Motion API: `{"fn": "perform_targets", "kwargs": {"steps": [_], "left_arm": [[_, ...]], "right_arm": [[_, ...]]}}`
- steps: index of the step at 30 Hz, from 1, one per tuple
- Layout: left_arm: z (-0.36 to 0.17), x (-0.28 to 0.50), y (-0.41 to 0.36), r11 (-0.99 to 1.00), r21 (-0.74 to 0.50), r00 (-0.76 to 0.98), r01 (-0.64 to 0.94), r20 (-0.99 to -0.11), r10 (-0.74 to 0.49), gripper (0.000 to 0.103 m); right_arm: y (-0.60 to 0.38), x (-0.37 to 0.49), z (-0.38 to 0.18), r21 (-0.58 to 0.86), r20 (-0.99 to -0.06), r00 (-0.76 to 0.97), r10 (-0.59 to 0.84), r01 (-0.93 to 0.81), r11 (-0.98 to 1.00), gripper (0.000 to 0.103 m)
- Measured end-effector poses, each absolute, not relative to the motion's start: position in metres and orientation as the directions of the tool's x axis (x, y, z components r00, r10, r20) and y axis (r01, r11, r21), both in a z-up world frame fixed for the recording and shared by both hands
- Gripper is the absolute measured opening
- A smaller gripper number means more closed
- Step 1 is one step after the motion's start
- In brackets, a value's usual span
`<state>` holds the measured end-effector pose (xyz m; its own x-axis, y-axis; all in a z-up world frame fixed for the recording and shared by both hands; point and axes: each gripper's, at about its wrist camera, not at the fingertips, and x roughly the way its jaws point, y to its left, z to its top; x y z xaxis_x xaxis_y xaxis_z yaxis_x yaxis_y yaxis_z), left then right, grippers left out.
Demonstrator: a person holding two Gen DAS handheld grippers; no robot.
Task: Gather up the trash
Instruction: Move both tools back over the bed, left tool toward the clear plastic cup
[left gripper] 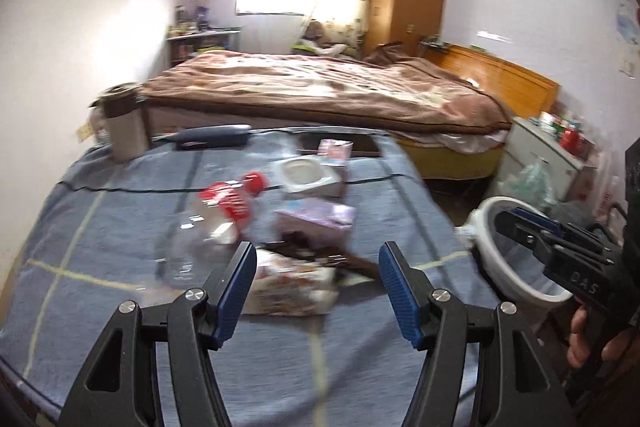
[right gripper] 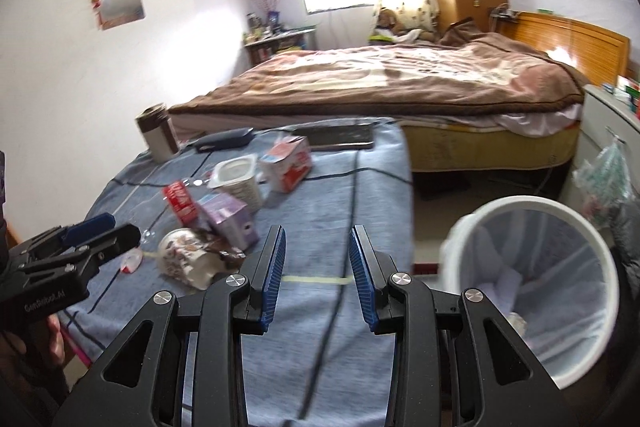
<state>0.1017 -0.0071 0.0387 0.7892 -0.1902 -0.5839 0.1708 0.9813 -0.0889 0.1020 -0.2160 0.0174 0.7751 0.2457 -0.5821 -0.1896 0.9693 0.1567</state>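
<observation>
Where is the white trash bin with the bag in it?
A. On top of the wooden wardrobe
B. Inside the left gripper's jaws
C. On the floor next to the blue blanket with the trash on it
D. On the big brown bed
C: the white trash bin stands on the floor just past the right edge of the blue blanket, where the trash lies.

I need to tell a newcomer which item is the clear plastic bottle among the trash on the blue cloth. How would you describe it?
Start from the blue striped cloth in front of the brown-covered bed. In the cluster of trash at its middle, look to the left side, beside the purple carton. The bottle lies on its side and is the only see-through item, with a red label and red cap.
</observation>
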Motion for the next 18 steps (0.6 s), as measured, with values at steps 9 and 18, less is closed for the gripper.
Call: {"fn": "perform_targets", "kwargs": {"steps": [9,18], "left_arm": [[0.017,0.103,0.046,0.994,-0.100,0.775,0.053,-0.623,-0.104,0.066],[-0.006,0.111,0.084,0.994,-0.112,0.744,-0.021,-0.666,-0.059,0.066]], "right_arm": [[-0.171,0.118,0.000,0.139,-0.631,0.711,0.312,-0.292,0.946,0.036],[-0.152,0.132,-0.018,0.084,-0.704,0.655,0.274,-0.307,0.948,0.036]]}}
